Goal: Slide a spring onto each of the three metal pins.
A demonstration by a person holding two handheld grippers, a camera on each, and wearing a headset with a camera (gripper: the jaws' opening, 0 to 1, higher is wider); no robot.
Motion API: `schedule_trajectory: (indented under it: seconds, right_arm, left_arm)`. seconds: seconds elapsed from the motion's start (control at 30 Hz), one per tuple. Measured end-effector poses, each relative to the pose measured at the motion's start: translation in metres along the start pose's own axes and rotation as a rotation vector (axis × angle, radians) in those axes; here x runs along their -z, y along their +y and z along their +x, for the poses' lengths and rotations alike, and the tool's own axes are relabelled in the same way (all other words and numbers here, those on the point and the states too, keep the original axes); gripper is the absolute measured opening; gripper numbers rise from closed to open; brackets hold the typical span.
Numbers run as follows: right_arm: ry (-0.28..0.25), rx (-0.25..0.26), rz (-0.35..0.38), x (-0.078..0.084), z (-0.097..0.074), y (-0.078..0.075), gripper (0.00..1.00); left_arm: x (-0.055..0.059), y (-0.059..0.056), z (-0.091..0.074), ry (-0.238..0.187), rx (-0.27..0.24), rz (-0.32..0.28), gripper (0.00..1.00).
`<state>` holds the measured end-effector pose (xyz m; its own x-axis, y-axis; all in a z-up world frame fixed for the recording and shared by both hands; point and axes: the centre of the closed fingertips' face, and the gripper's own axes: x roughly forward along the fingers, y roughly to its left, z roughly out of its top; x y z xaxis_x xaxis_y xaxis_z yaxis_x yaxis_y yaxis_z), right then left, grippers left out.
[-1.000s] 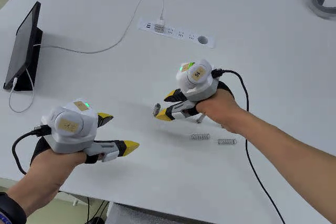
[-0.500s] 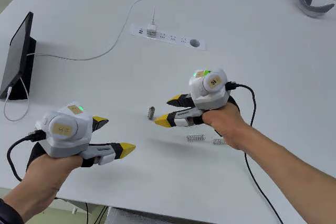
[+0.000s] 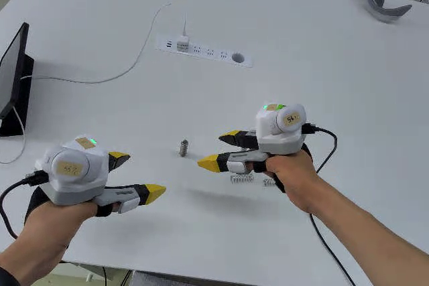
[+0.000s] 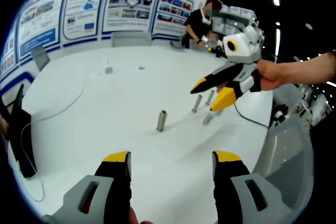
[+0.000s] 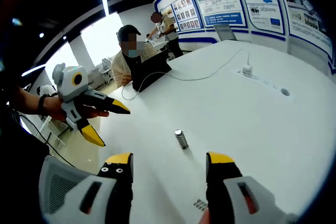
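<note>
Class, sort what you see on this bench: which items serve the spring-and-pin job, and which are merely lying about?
For the job: upright pin, loose springs, left gripper, right gripper, both with jaws open.
Lying about: power strip, tablet, grey curved band.

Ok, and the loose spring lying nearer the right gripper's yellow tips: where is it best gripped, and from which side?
Probably across the middle of the coil, coming down from above. The spring lies flat on its side on the table, its long axis roughly left-right in the head view, so the open jaws of the right gripper could straddle its narrow width and leave both ends free.
</note>
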<state>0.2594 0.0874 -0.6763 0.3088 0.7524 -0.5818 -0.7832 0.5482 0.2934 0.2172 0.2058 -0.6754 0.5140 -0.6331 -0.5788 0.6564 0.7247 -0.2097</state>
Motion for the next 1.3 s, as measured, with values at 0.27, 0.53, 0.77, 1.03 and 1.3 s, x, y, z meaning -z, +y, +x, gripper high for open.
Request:
schedule_trajectory:
  seconds: [0.27, 0.53, 0.77, 1.03, 1.3]
  right_arm:
    - [-0.008, 0.050, 0.030, 0.018, -0.017, -0.005, 0.64]
    - [-0.011, 0.100, 0.057, 0.034, -0.035, -0.014, 0.68]
    - [-0.010, 0.139, 0.081, 0.047, -0.050, -0.020, 0.71]
    - [-0.023, 0.181, 0.130, 0.064, -0.066, -0.025, 0.74]
    - [-0.023, 0.214, 0.170, 0.083, -0.081, -0.027, 0.75]
  left_arm:
    - [-0.002, -0.002, 0.003, 0.007, 0.004, 0.005, 0.64]
    - [-0.003, -0.010, 0.011, 0.020, 0.023, 0.015, 0.65]
    - [-0.004, -0.016, 0.016, 0.030, 0.040, 0.026, 0.66]
    - [-0.006, -0.023, 0.022, 0.040, 0.061, 0.039, 0.66]
    - [-0.008, -0.028, 0.028, 0.045, 0.074, 0.046, 0.66]
